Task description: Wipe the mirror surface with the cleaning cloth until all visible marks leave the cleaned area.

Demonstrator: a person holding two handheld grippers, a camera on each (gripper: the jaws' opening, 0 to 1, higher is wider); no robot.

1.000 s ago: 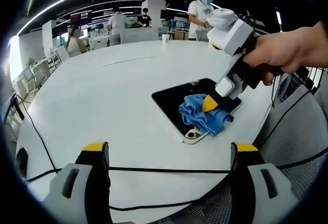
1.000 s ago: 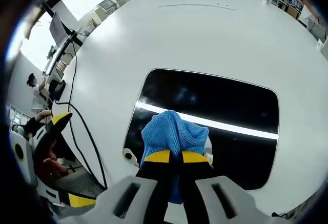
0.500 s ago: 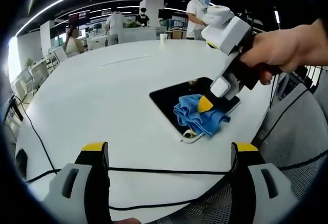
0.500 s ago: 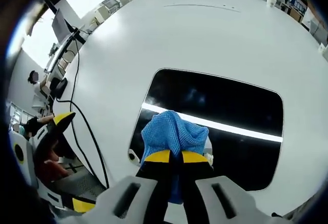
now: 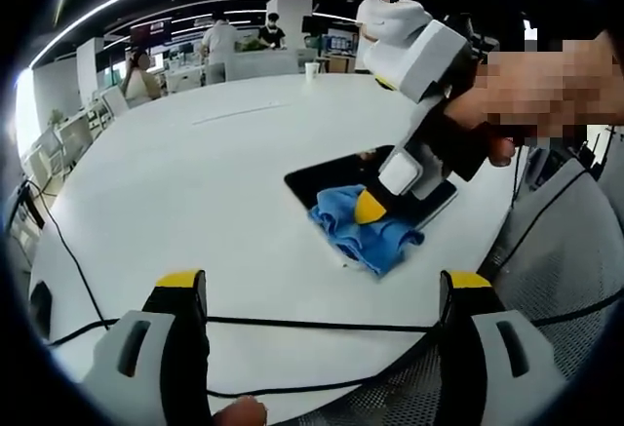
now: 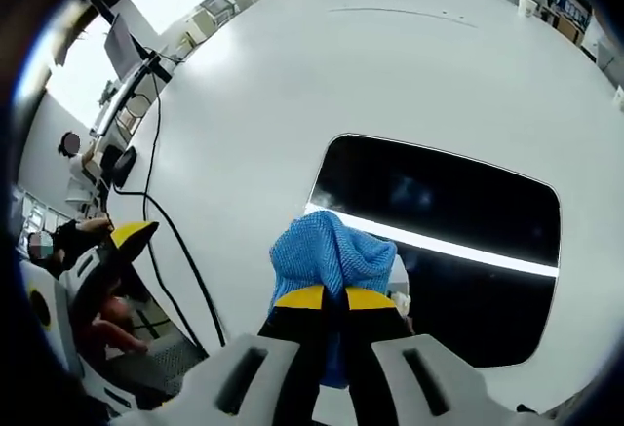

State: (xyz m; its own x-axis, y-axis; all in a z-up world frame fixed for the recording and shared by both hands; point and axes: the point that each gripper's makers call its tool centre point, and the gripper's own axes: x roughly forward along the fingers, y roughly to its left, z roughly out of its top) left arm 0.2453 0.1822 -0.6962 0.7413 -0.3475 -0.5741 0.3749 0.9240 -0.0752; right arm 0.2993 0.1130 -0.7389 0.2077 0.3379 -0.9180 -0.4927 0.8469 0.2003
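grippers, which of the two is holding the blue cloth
The right gripper: its yellow-tipped fingers are shut on the blue microfibre cloth at the dark rectangular mirror. The left gripper hangs open, holding nothing.

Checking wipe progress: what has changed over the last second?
The right gripper, shut on the blue cloth, dragged it across the mirror to the end nearer the left gripper, where the cloth now overhangs onto the white table. The left gripper stayed open and idle; the mirror did not move.

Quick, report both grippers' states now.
Left gripper: open, holding nothing, above the table.
Right gripper: shut on the cloth, at the mirror's edge.
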